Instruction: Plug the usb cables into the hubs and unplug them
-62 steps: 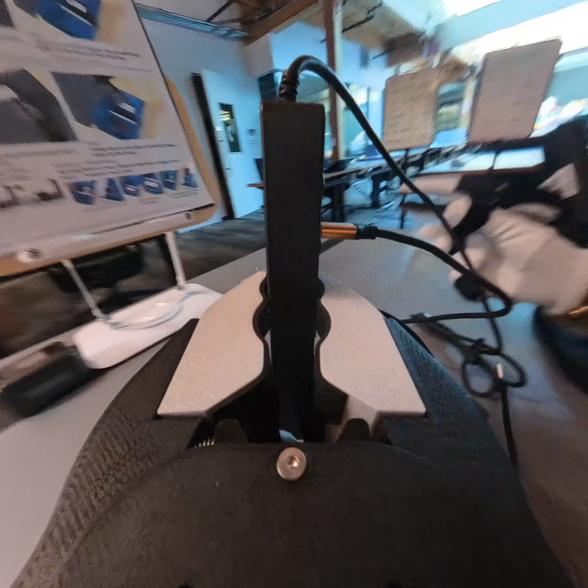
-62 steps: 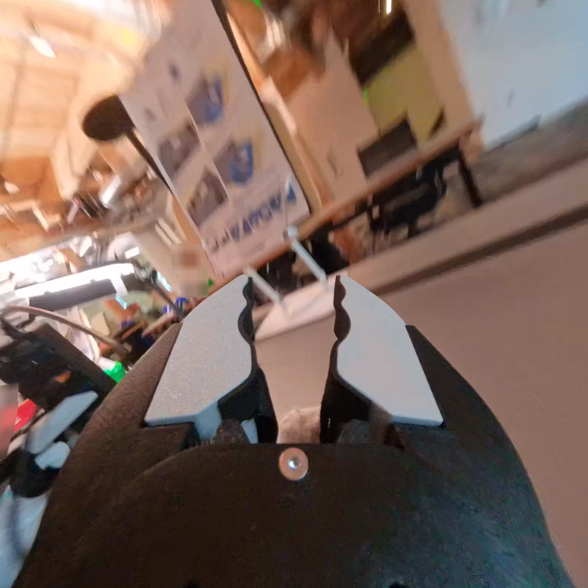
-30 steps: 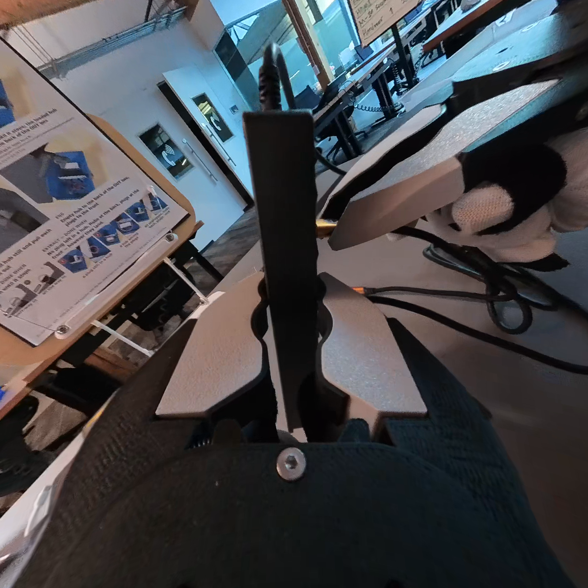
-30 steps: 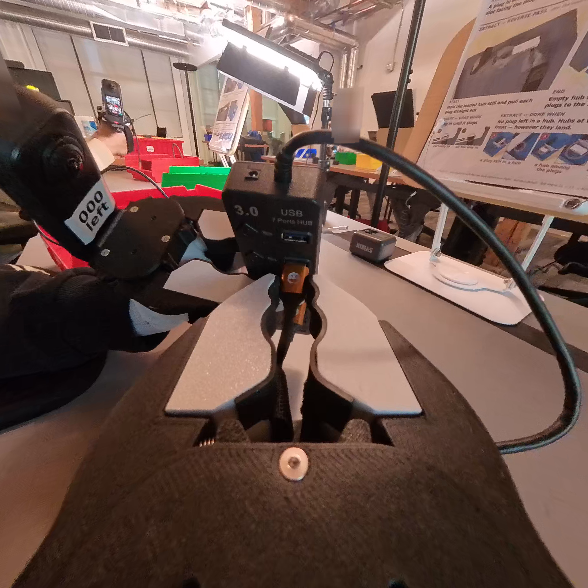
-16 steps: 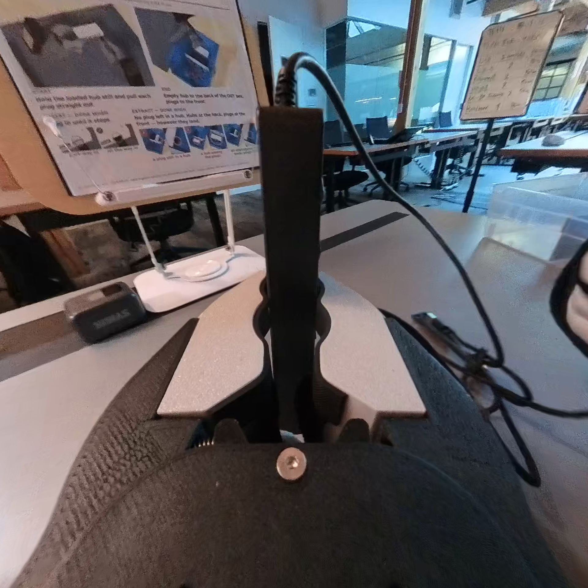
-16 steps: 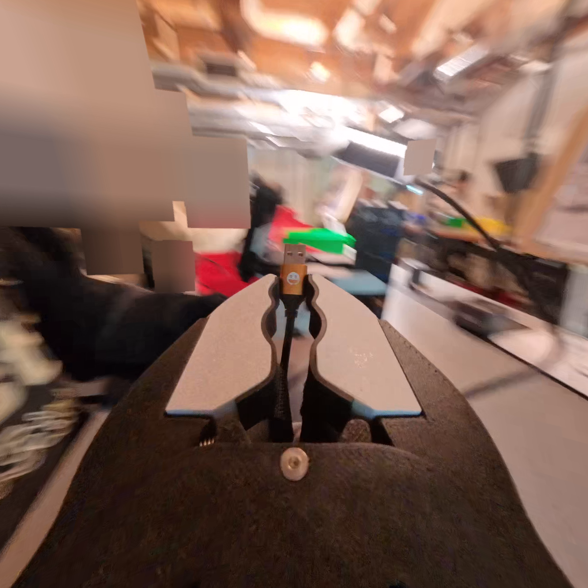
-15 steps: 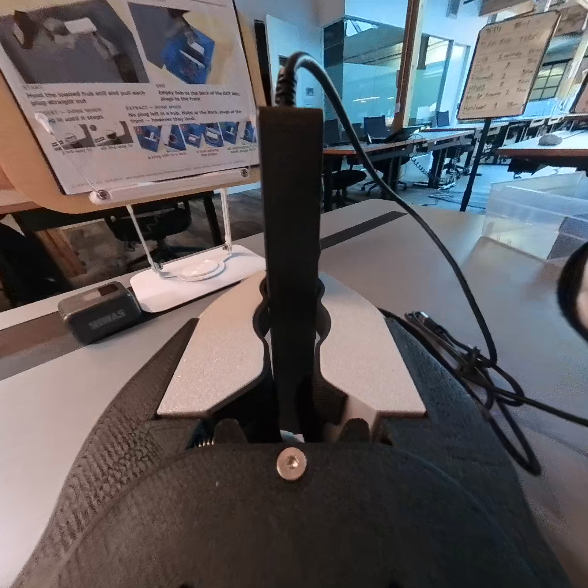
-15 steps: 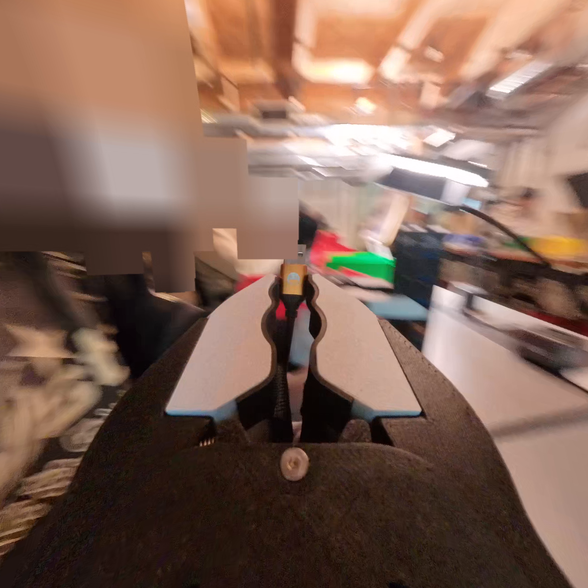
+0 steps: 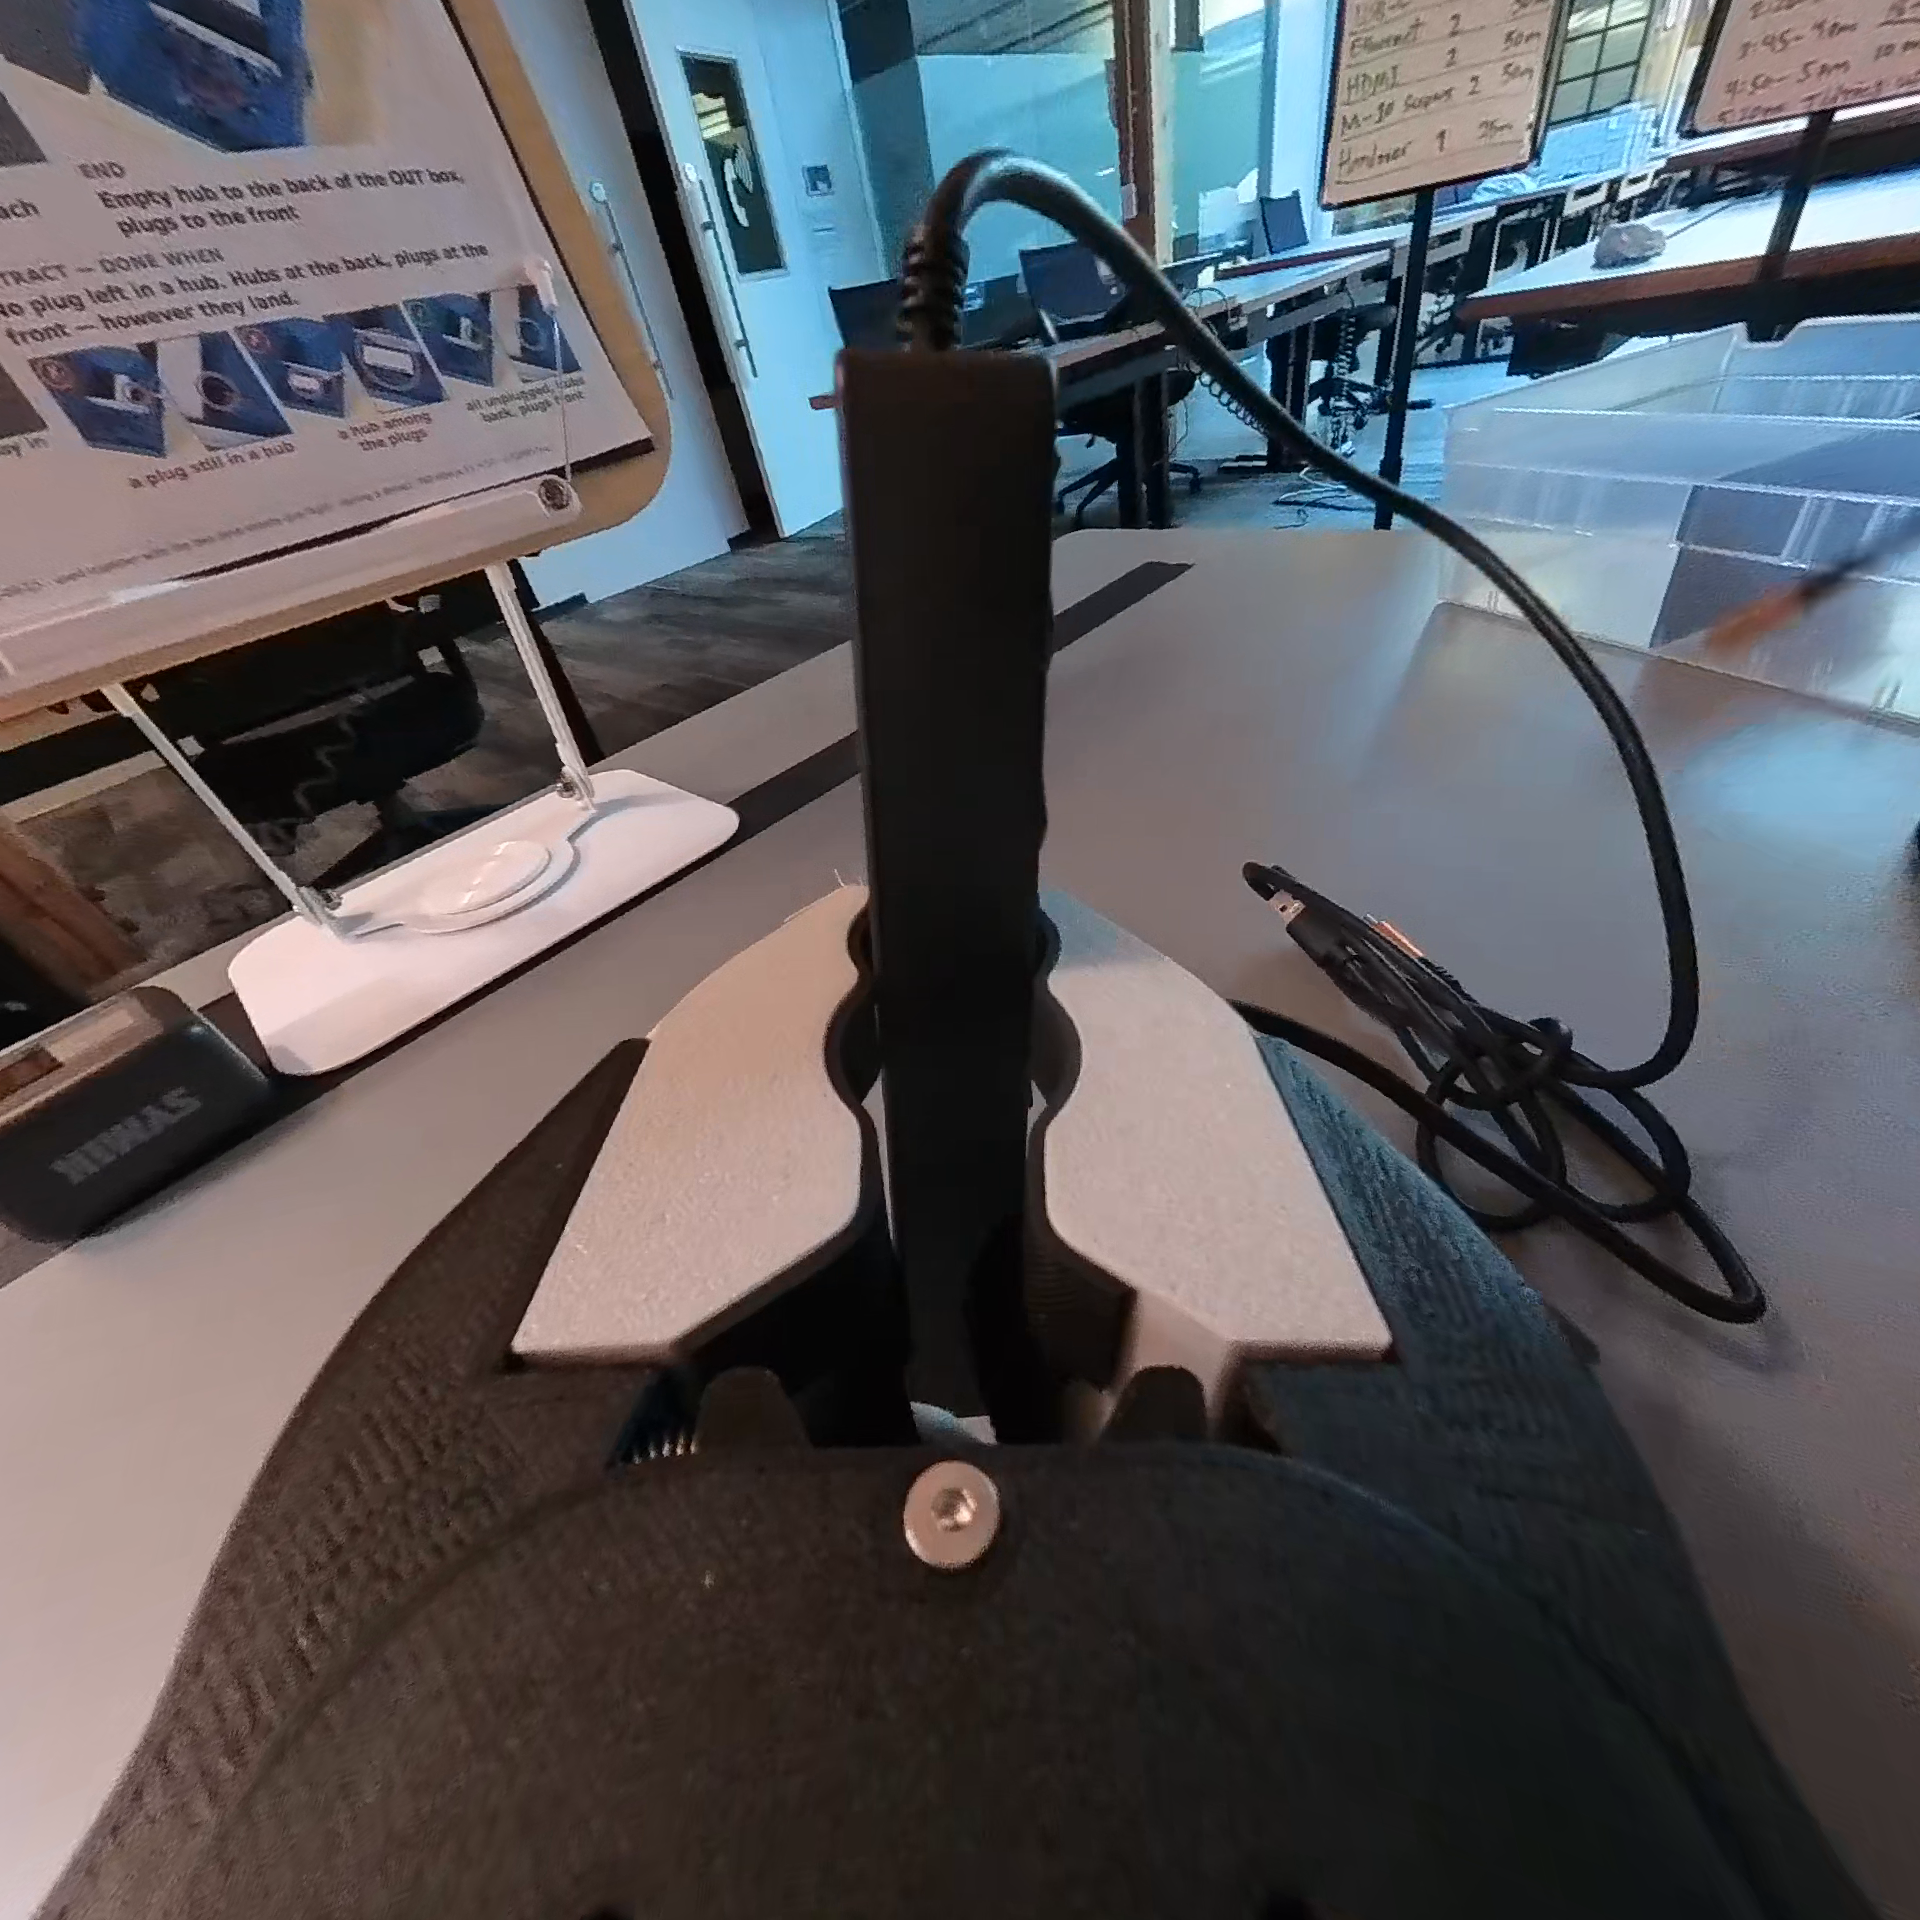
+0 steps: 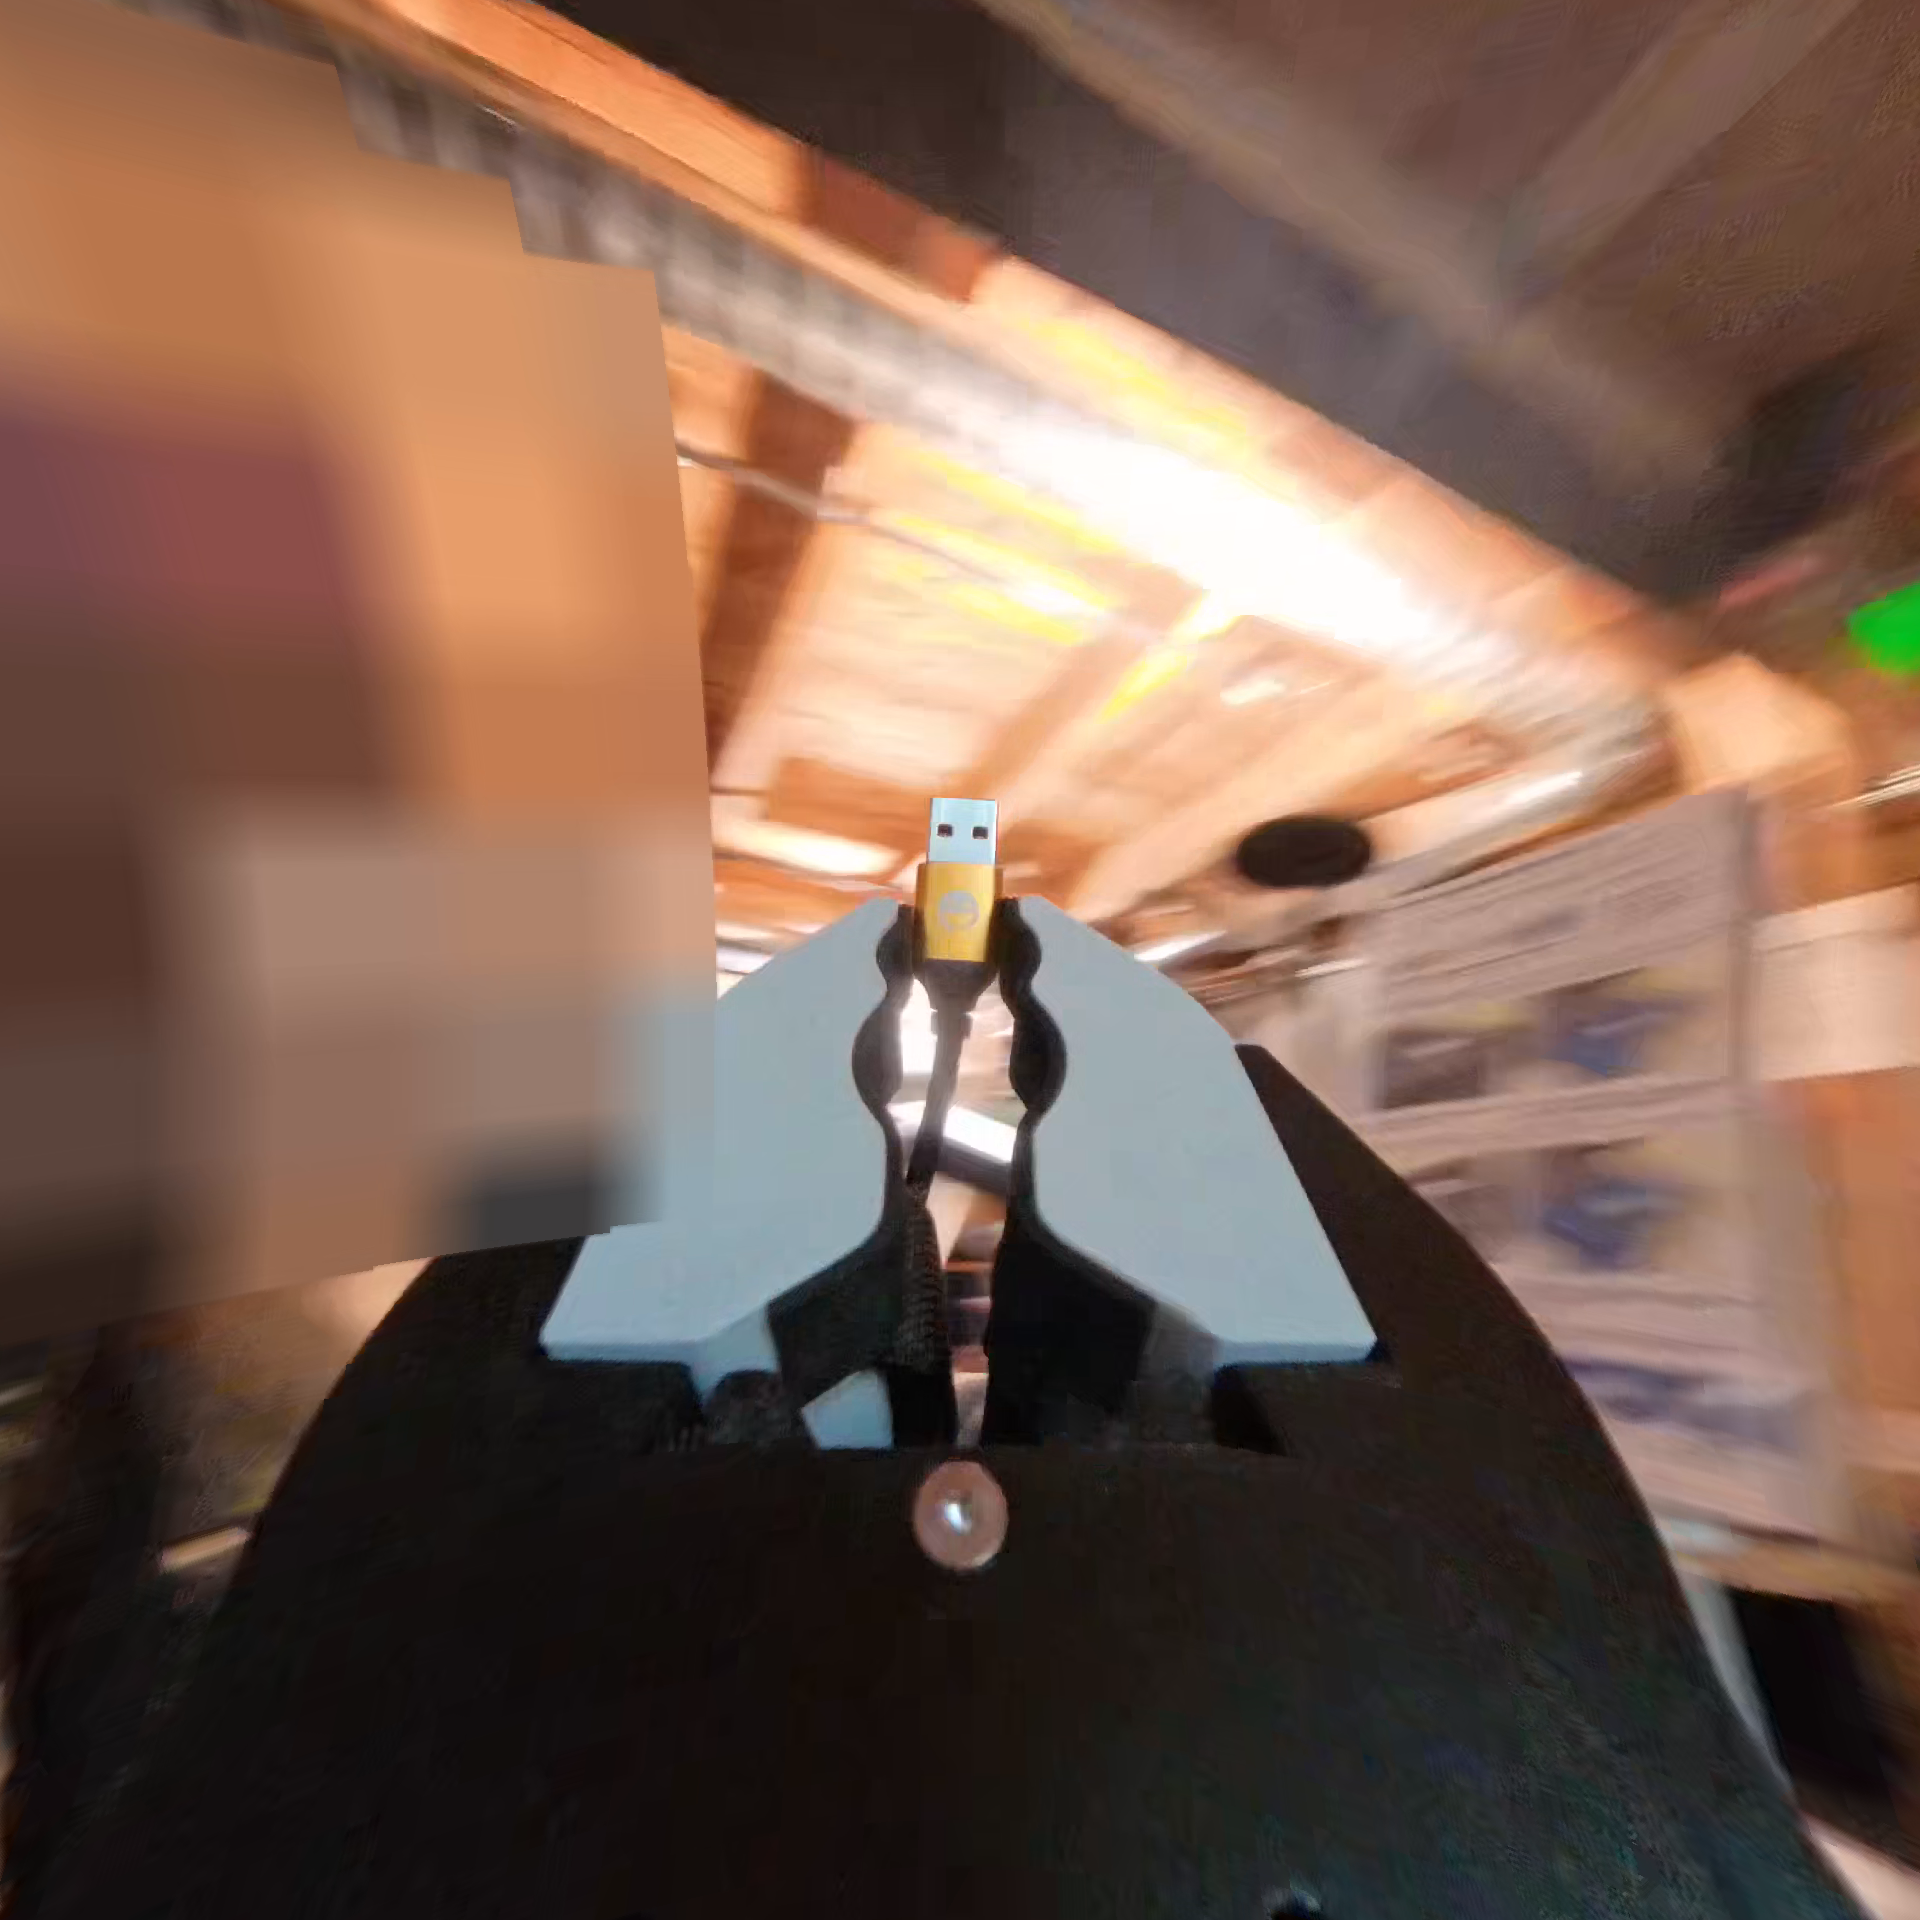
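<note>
My right tongs (image 10: 957, 914) grip the plug (image 10: 957, 902), now pulled free; left tongs (image 9: 951, 935) clamp the emptied hub (image 9: 948, 644).

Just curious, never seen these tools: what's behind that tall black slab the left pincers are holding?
Behind the black flat USB hub, its black cord arcs off its top down to the grey table. The hub hides whatever lies directly behind it.

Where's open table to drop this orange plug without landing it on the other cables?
Bare grey table lies ahead of the hub, between the white stand base and the clear bin. Crowded: the cable tangle right of the left gripper. The right wrist view shows no table.
</note>
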Available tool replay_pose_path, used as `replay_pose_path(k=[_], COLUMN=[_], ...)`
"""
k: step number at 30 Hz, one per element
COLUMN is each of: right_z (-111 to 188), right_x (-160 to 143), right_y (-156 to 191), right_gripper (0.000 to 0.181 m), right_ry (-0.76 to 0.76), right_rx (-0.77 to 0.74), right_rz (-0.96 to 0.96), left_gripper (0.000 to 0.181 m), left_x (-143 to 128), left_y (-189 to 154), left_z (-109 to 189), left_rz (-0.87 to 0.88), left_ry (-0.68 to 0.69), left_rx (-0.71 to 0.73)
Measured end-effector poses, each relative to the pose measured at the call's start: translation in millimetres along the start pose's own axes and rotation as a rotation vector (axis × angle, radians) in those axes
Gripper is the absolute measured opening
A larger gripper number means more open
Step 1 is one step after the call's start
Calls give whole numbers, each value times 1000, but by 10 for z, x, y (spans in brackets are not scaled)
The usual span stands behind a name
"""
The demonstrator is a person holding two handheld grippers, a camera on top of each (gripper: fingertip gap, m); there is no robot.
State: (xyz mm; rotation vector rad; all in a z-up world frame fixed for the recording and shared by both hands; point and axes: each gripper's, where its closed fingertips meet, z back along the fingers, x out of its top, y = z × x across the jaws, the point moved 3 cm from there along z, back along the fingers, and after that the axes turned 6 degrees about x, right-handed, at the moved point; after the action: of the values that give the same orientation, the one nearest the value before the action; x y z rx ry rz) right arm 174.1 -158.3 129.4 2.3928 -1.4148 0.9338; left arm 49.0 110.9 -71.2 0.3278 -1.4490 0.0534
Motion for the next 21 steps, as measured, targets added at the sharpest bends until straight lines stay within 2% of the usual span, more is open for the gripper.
replay_pose_path(k=[1, 3, 5, 8, 11, 17, 19, 21], right_z=[50, 193, 329, 576, 845, 1225, 1324, 1300], right_x=[262, 755, 1080, 1319, 1352, 1059, 994, 895], right_y=[-11, 64, 252, 276, -27, -617, -710, -694], right_gripper=[16, 16, 15, 15, 15, 16, 16, 15], right_ry=[-12, -47, -49, -7, 84, 340, 427, 532], right_rx=[-125, -320, -402, -518, -618, -689, -733, -671], right_rz=[160, 481, 764, 957, 906, 582, 585, 660], left_gripper=[24, 24, 24, 24, 24, 25, 25, 25], left_x=[9, 21, 20, 15, 12, -2, -7, -11], left_y=[-6, -19, -14, -17, -37, -61, -69, -76], left_z=[3, 13, 15, 7, 8, 8, 0, -2], left_rz=[4, 10, 8, 10, 7, -16, -13, -14], left_ry=[-6, -15, -16, -18, -15, -5, -4, -2], left_rx=[-6, -18, -16, -26, -37, -48, -55, -59])
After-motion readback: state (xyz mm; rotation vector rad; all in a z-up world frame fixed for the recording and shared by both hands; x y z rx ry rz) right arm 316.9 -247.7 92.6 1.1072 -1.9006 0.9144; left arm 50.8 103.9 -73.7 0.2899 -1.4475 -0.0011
